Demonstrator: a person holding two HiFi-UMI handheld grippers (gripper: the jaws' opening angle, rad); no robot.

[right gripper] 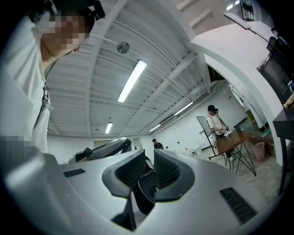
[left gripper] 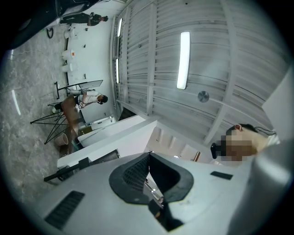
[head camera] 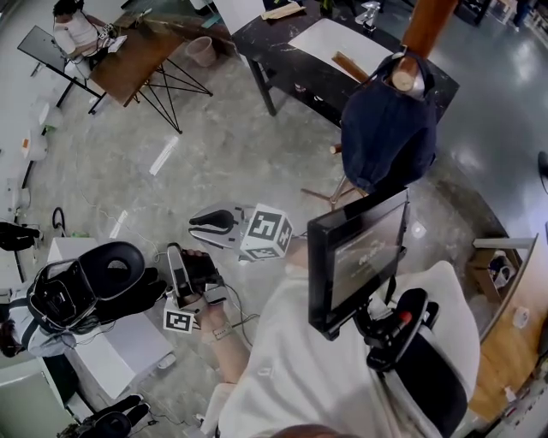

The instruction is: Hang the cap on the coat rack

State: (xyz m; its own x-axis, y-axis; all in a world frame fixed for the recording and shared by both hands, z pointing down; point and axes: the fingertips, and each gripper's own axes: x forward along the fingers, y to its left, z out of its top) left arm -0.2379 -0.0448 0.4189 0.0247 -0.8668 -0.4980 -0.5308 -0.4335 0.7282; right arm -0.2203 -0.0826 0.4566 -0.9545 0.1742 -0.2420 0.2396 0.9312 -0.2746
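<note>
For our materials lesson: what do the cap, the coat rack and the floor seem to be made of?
Cap: dark blue cloth, matte, perhaps cotton; it hangs in soft folds.
Coat rack: wood by its look, with a smooth reddish-brown finish and a paler round knob; the grain is too small to see.
Floor: mottled grey with a slight sheen, likely polished concrete or stone.

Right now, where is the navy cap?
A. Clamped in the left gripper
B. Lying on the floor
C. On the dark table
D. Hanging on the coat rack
D: in the head view the navy cap hangs from a peg on the wooden coat rack, off the floor and apart from both grippers.
</note>
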